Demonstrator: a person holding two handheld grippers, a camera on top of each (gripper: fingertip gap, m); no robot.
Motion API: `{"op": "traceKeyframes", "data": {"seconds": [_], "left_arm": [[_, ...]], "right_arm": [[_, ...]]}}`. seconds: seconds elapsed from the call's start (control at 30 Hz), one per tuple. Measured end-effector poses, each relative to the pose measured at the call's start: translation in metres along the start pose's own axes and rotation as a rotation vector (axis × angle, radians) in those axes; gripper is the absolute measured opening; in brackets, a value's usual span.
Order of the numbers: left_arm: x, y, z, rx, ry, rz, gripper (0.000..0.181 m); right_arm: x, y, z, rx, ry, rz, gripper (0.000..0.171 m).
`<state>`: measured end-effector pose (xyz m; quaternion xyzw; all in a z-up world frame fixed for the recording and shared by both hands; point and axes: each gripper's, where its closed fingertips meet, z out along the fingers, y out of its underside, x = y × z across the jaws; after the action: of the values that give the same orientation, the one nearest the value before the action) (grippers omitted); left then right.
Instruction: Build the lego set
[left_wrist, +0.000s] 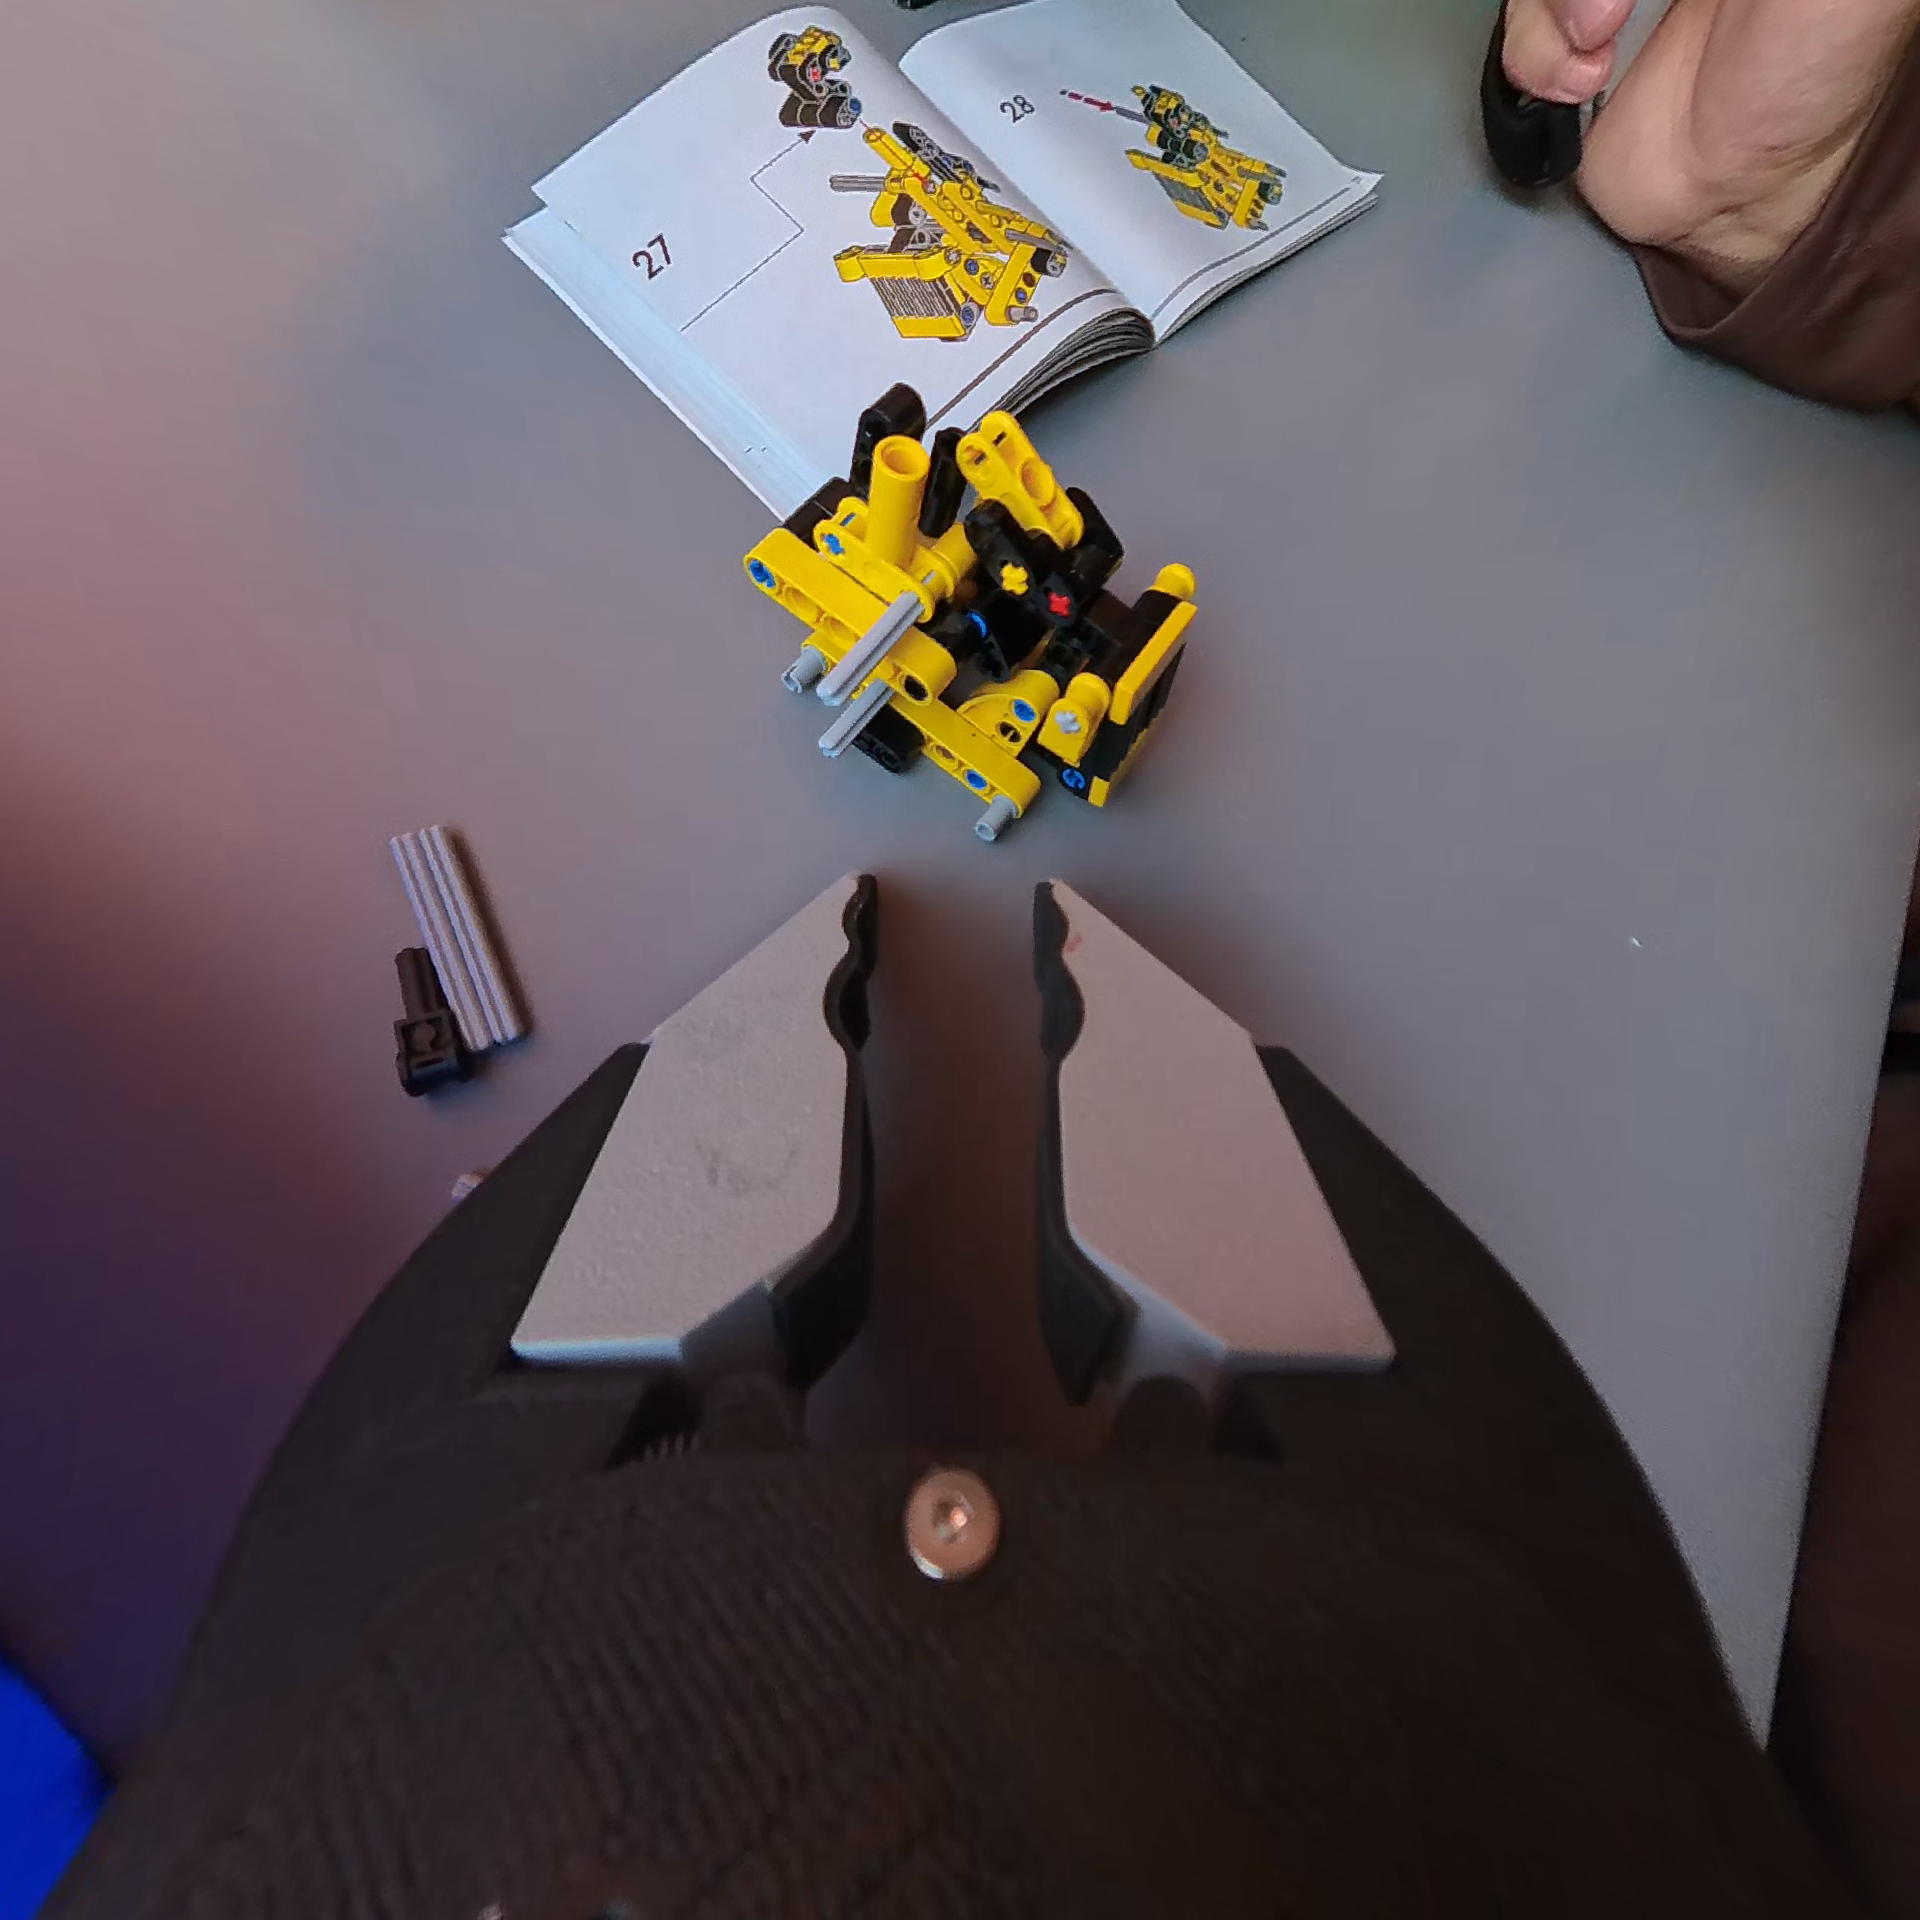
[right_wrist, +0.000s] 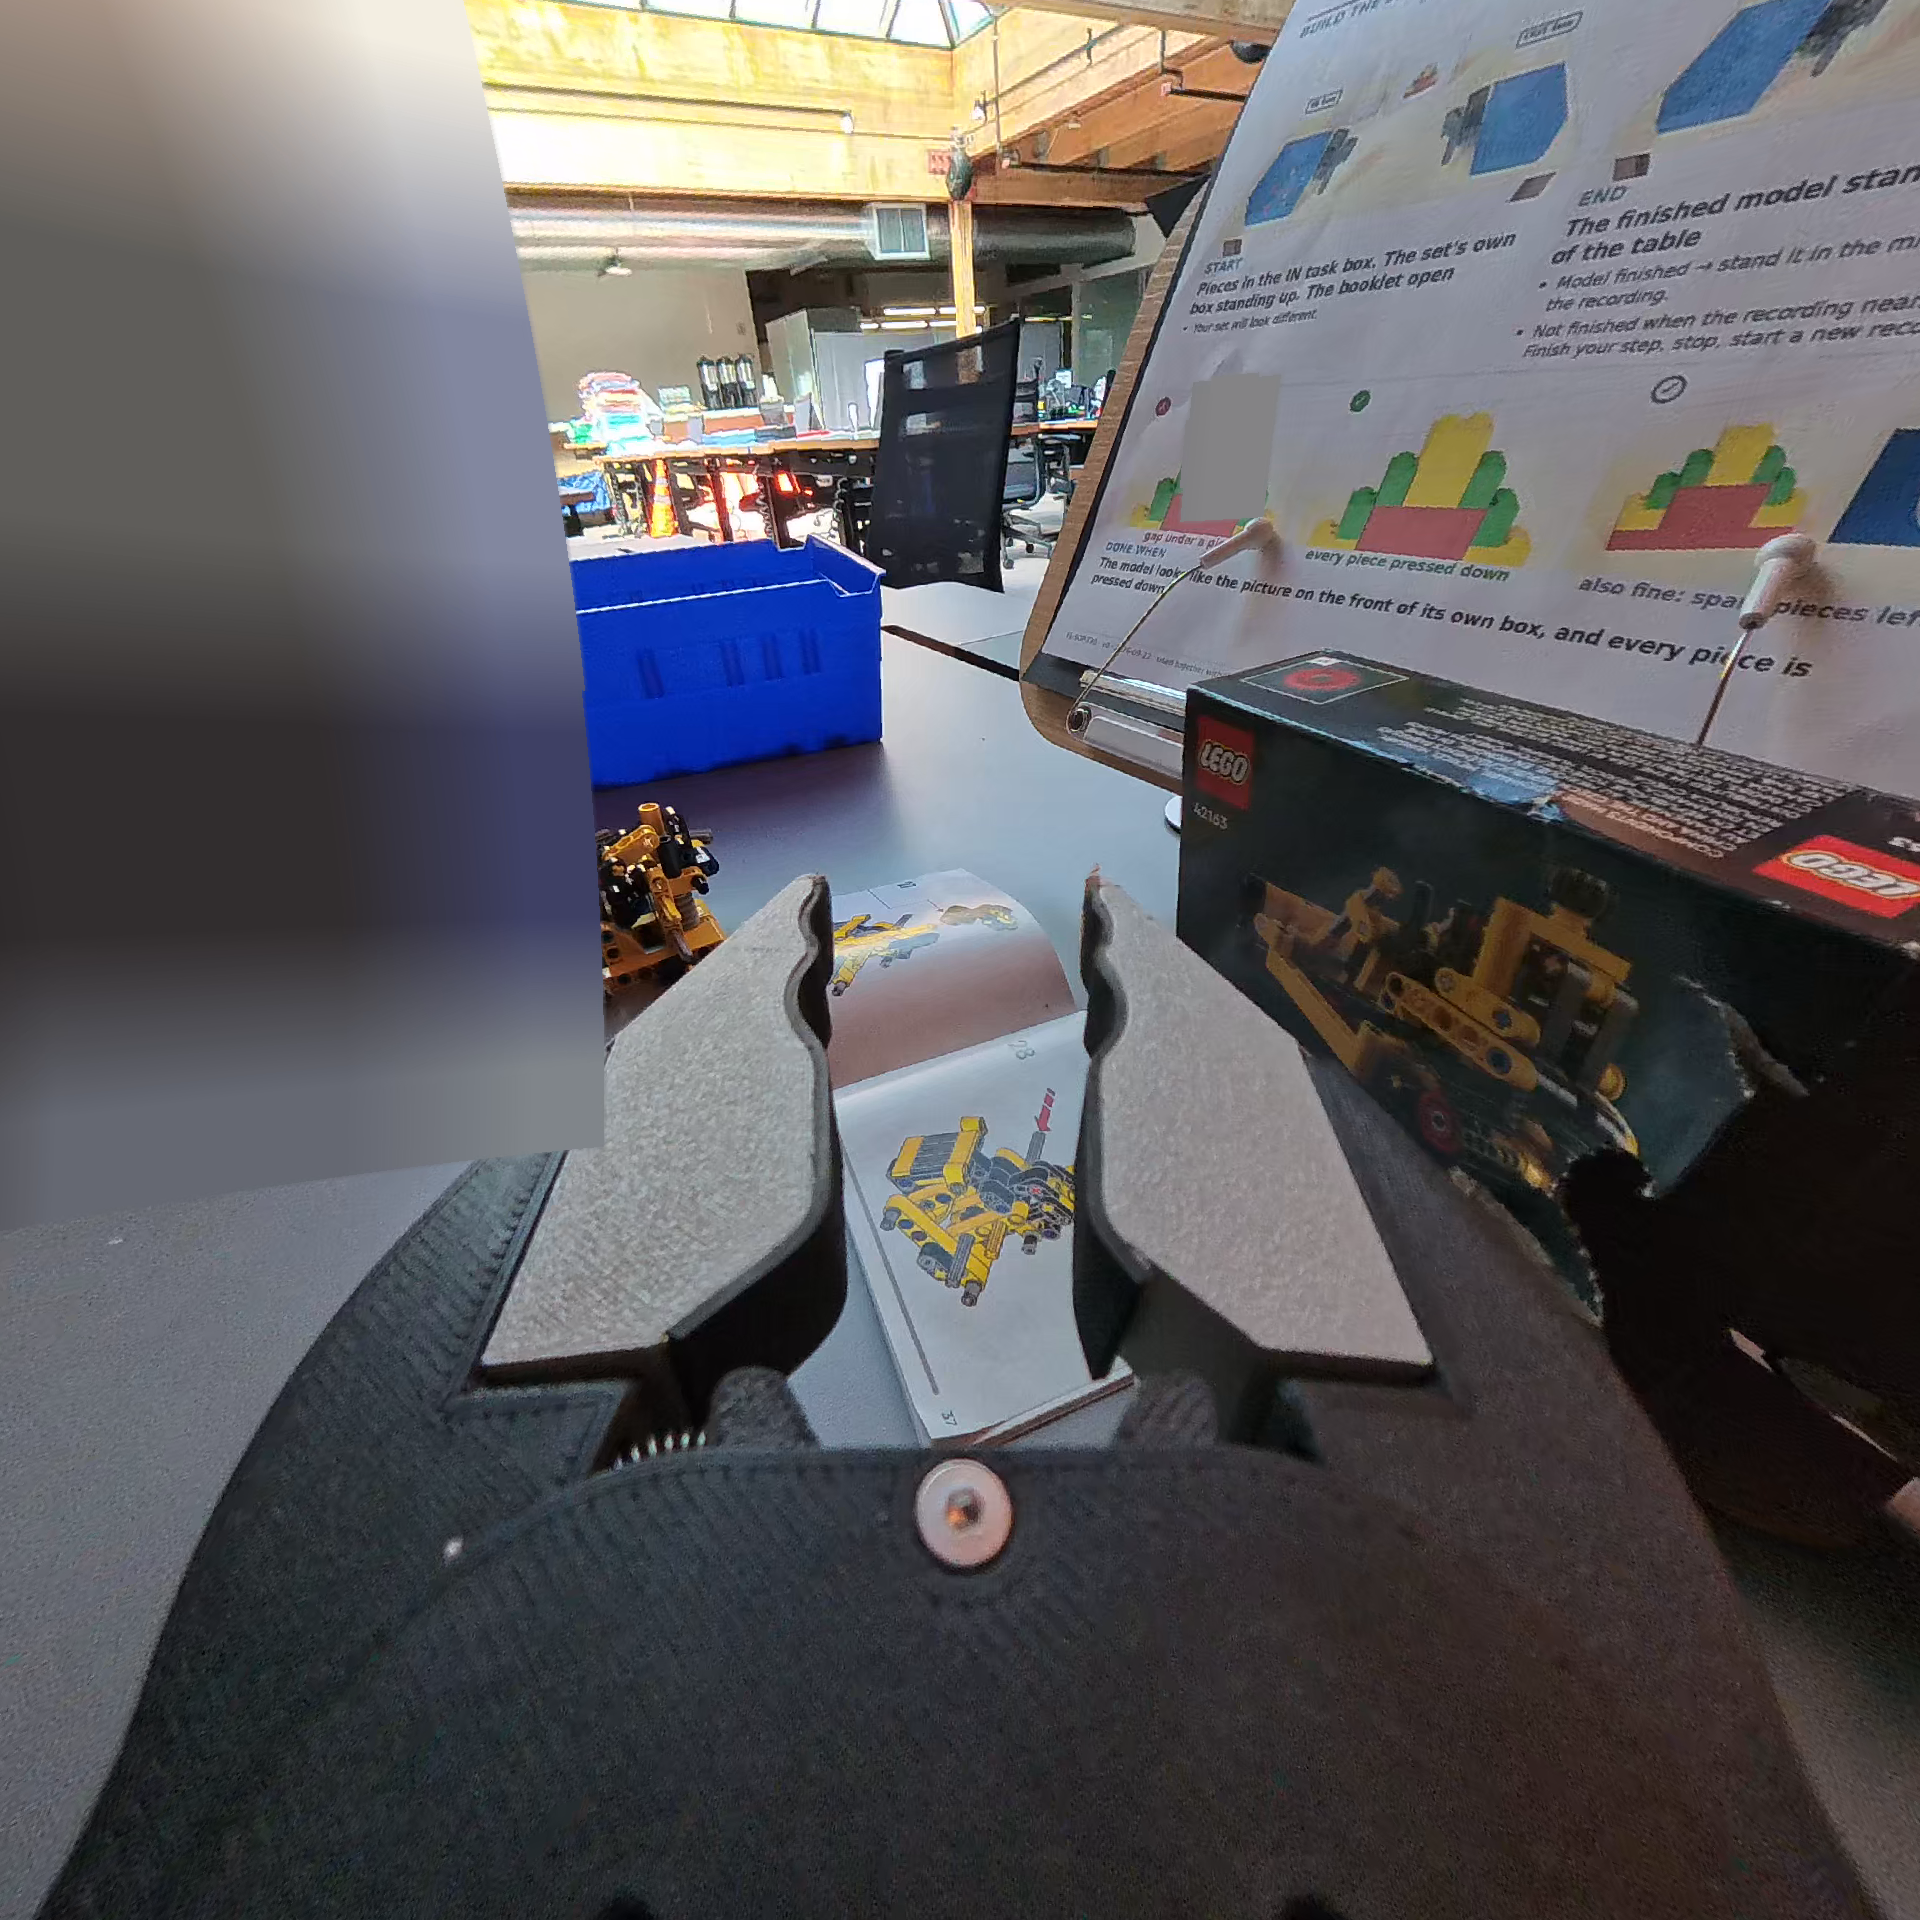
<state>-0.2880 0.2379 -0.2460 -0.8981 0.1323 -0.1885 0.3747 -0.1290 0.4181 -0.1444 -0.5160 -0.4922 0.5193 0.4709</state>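
A partly built yellow and black model stands on the grey table, just beyond my left gripper, which is open and empty above the table. The open instruction booklet lies behind the model. Loose grey axles and a black connector lie to the gripper's left. My right gripper is open and empty, low over the booklet. The model shows in the right wrist view to the left of its fingers.
The set's box stands right of my right gripper, in front of an instruction board on a stand. A blue bin sits at the back. A person's hand and brown sleeve are at the top right of the left wrist view. The black connector lies some 8 centimetres from my left tips, 30 centimetres from my right tips.
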Motion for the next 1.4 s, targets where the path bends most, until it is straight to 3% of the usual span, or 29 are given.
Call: {"op": "traceKeyframes", "data": {"seconds": [1.4], "left_arm": [[-0.0006,0.0001,0.0001,0.001,0.000,-0.005,0.026]], "right_arm": [[0.0000,0.0043,0.0002,-0.021,-0.018,0.010,0.038]]}}
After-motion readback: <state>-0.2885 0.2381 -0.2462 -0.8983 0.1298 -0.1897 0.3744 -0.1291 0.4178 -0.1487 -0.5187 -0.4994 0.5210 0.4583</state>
